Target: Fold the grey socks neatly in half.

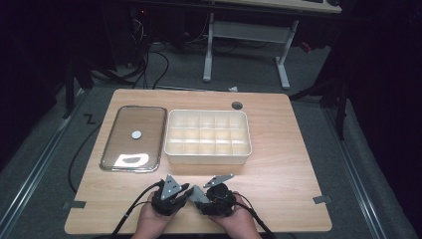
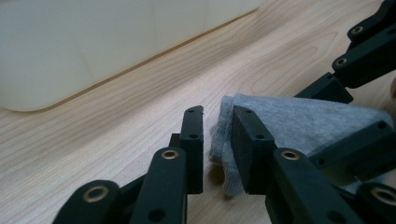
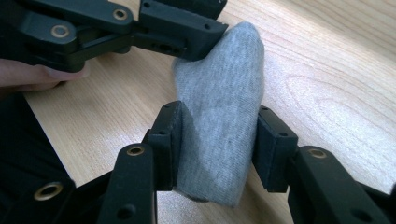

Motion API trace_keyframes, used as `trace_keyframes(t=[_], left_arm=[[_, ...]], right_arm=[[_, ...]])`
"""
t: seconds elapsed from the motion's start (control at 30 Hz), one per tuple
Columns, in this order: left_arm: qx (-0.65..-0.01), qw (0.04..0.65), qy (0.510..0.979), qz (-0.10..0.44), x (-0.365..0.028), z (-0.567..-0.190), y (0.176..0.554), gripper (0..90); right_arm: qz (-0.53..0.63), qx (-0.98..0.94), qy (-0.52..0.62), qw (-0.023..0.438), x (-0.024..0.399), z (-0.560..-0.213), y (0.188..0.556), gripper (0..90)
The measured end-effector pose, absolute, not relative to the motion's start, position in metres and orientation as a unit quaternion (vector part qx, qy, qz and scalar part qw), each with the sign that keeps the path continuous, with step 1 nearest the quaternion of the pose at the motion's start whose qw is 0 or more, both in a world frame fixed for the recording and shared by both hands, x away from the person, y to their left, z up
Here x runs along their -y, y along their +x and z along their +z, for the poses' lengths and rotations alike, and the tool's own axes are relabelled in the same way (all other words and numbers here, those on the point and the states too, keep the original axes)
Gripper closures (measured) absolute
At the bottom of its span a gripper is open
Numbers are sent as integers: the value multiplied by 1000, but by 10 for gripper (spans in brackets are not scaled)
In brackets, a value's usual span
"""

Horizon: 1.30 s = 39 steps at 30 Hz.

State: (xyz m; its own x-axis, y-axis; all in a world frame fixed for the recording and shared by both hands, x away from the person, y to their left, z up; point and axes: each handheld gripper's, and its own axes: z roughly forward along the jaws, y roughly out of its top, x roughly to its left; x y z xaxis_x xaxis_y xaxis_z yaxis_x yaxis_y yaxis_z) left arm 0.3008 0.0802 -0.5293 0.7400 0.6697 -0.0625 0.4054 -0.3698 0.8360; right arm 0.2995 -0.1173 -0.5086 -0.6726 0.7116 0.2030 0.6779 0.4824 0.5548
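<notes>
Right gripper (image 3: 215, 149) clamps grey sock (image 3: 219, 116) at 6 o'clock; left gripper (image 2: 217, 140) narrowly open, sock edge between its jaws.

- This looks like a lab or recording room set up for handling trials, not a home.
- A light wooden table (image 1: 278, 149) stands alone on grey carpet (image 1: 318, 74), with dark surroundings on both sides and light falling mainly on its top.
- Behind its far edge, a bundle of black cables (image 1: 149, 59) runs across the floor towards equipment in the shadows.
- A second desk with a white metal frame (image 1: 246, 32) stands further back.
- Strips of tape (image 1: 73, 204) mark the table's near corners, and rails (image 1: 40, 164) run along the floor at either side.
</notes>
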Motion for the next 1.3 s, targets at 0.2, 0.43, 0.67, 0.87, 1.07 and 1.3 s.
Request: trace_keyframes(t=[0.2,0.43,0.67,0.87,1.07,1.3], left_arm=[[-338,455,812,137,-81,-531,300,740],[-332,455,814,139,-81,-530,299,761],[-328,446,816,168,-100,-515,293,620],[-330,417,825,191,-131,-515,292,562],[-337,422,820,191,-148,-523,296,463],[-336,433,818,177,-147,-524,297,420]], right_arm=[[289,-874,390,19,112,-505,305,567],[288,-875,389,3,109,-508,311,566],[290,-881,372,29,111,-500,307,671],[282,-878,382,62,128,-493,307,674],[259,-874,397,110,147,-483,308,675],[234,-868,419,128,168,-477,311,679]])
